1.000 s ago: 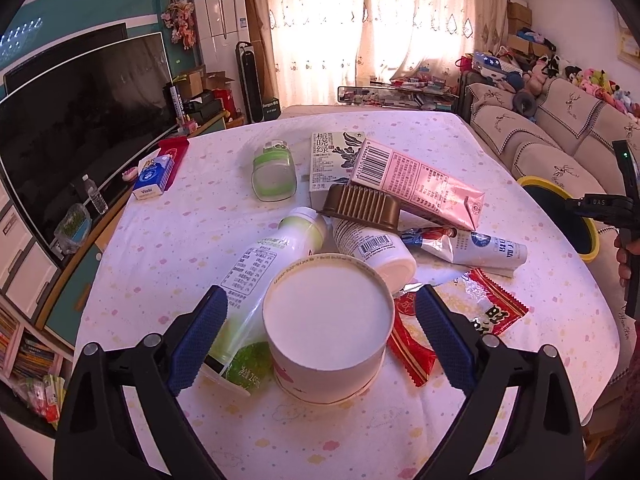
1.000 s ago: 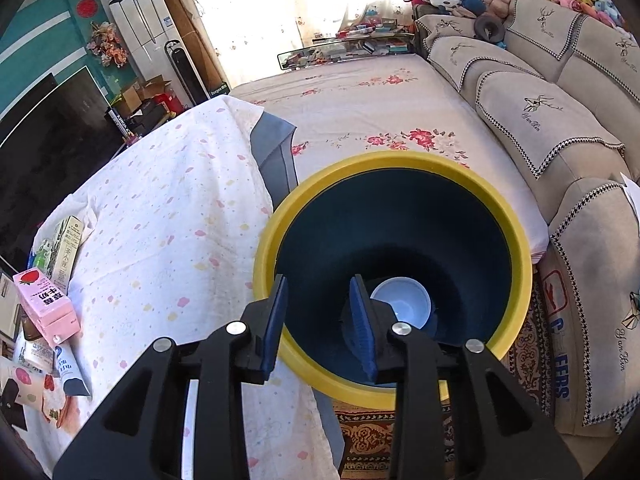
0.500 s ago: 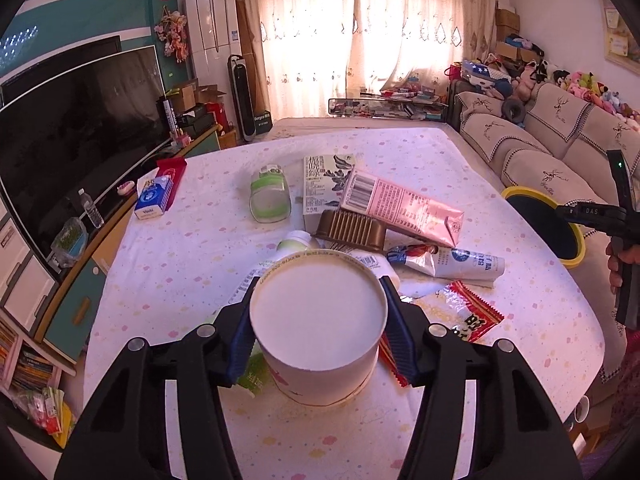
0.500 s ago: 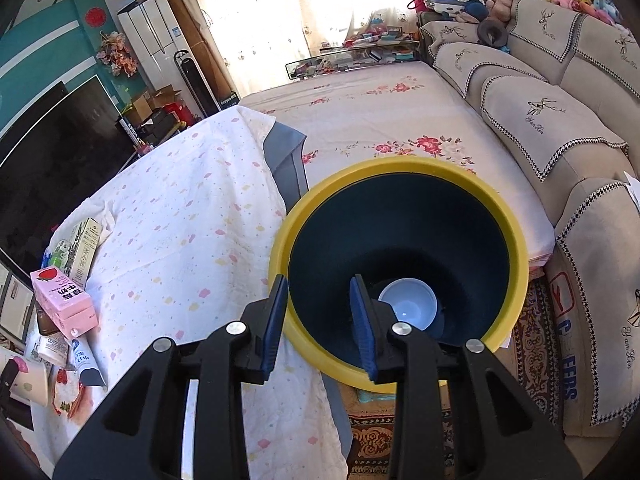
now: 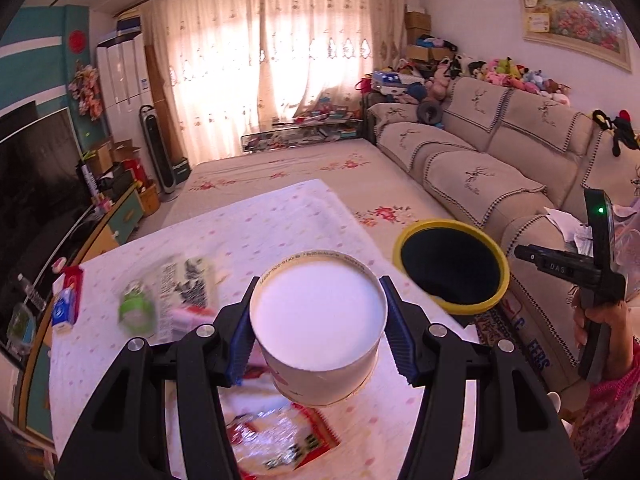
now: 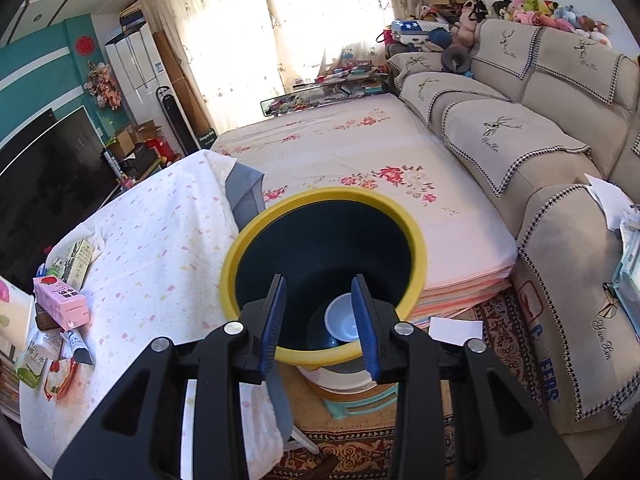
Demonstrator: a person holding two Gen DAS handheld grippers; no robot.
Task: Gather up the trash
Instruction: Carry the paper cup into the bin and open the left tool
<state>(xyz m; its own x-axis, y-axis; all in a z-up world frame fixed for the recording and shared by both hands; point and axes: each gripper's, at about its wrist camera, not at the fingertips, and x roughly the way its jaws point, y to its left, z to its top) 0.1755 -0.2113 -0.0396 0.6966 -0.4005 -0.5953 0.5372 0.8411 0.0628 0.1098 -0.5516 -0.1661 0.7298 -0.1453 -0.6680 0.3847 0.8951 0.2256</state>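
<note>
My left gripper [image 5: 320, 280] is shut on a white paper tub [image 5: 318, 320], its blue pads pressed against both sides, held above the table's right part. The yellow-rimmed dark bin [image 5: 472, 307] stands just past the table's edge, to the right of the tub. In the right wrist view my right gripper [image 6: 319, 280] hovers over the bin [image 6: 256, 232], open with nothing between its fingers. A white bowl [image 6: 342, 318] lies at the bin's bottom. A pink carton [image 6: 60, 304], a tube [image 6: 78, 346], a green bottle [image 6: 30, 364] and a red wrapper [image 5: 280, 440] lie on the table.
The table wears a white dotted cloth [image 6: 160, 248]. A flowered mattress [image 6: 360, 152] lies behind the bin, a beige sofa [image 6: 520, 140] to the right, a TV [image 5: 32, 184] to the left. A person's hand [image 5: 600, 320] grips the other tool. The bin rests on stacked stools [image 6: 352, 392].
My left gripper closed on the paper tub, lifted it off the table and swung right toward the bin. The right gripper drew back and up from the bin's mouth.
</note>
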